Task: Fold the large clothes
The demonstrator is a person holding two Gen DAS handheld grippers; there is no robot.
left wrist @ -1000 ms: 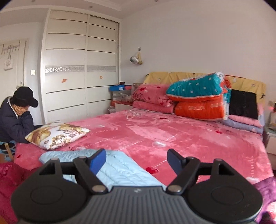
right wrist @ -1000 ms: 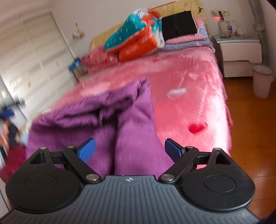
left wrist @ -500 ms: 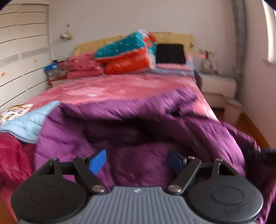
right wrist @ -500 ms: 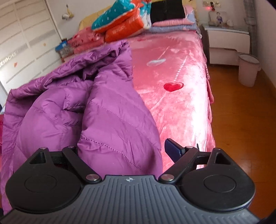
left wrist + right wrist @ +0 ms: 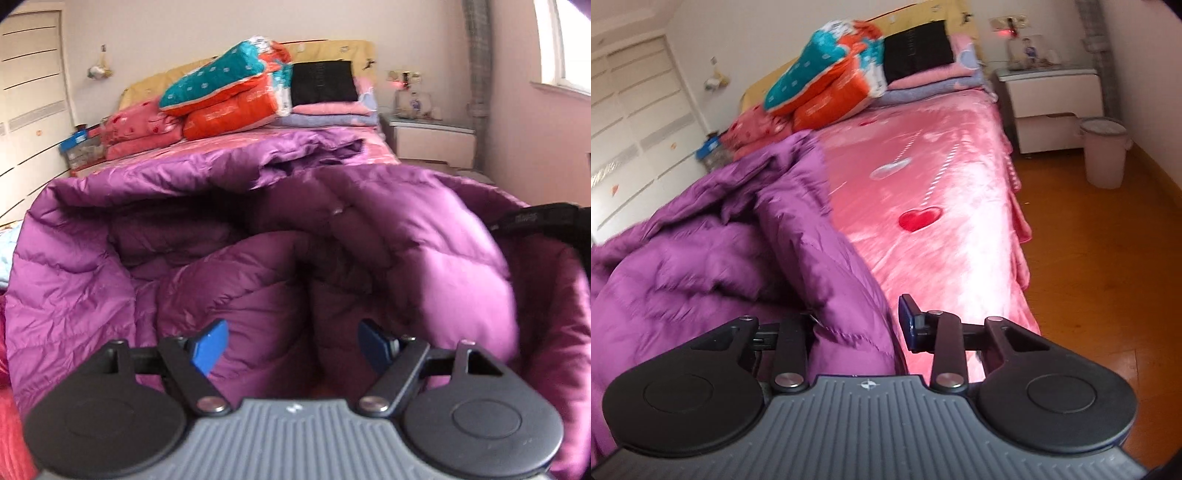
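Note:
A large purple quilted down jacket (image 5: 406, 236) lies crumpled over the near end of the pink bed (image 5: 934, 177). My left gripper (image 5: 291, 347) hovers low over its folds with the blue pads wide apart and open; nothing is pinched. My right gripper (image 5: 858, 321) is at the jacket's (image 5: 713, 258) right-hand edge, near the side of the bed. Its jaws are closing, and a puffy fold of that edge fills the gap between them. The left finger is hidden behind the fabric, and the right pad (image 5: 908, 319) stands against the fold.
Folded quilts and pillows (image 5: 229, 96) are stacked at the headboard. A white nightstand (image 5: 1052, 107) and a pale bin (image 5: 1104, 151) stand on the wooden floor (image 5: 1108, 277) to the right of the bed. White wardrobe doors (image 5: 631, 122) line the left wall.
The left gripper swung right and down, from the light-blue garment and the seated person to low over the purple jacket. The right gripper dropped onto the jacket's edge and its jaws narrowed around the fold.

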